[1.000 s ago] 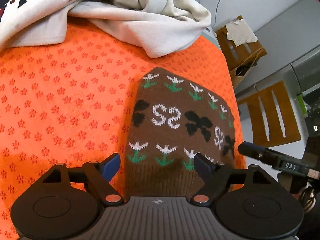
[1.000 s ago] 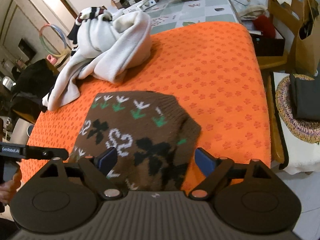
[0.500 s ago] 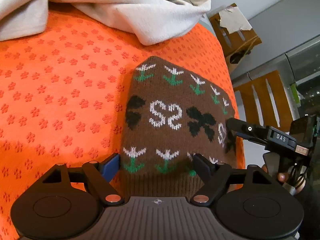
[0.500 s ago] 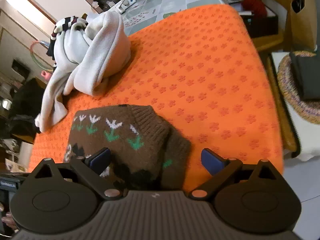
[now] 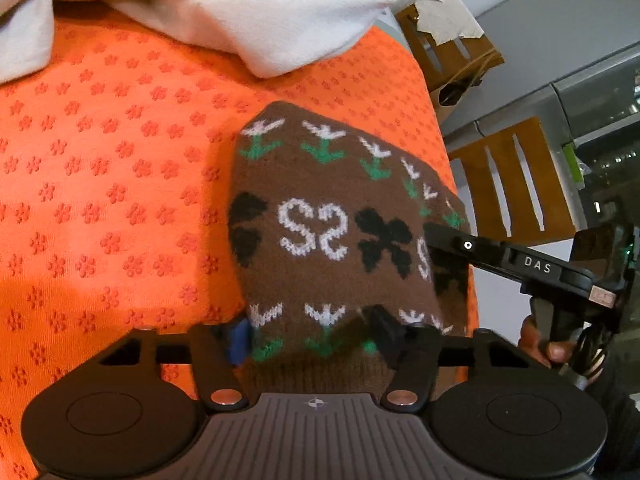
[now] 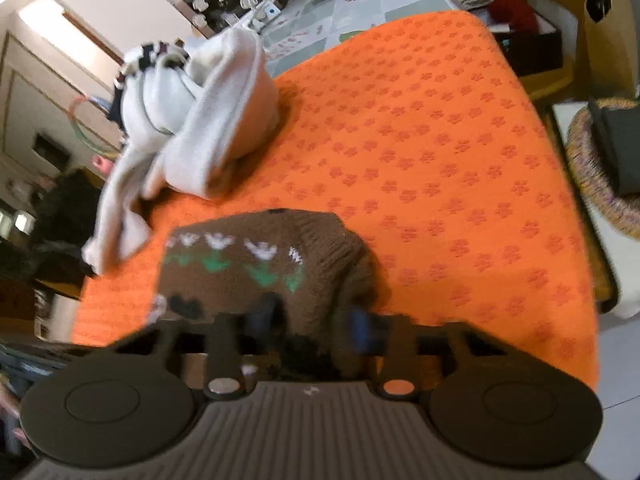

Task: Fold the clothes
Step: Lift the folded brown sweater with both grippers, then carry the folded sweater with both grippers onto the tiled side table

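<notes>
Brown knitted sweater (image 5: 320,236) with white-and-green flowers, black clovers, white S motifs, folded compact on the orange cloth; crumpled cream garment (image 6: 208,128) heaped behind it

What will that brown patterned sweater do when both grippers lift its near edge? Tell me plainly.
The brown sweater is thick knit, already bunching between the left gripper fingers, so it will probably sag and drape. Folded in layers, it may slide open. The ribbed edge near the right gripper looks grippy, unlikely to slip.

Brown sweater (image 5: 320,216) with white-green flowers; orange flower-dotted cloth (image 5: 100,180).
</notes>
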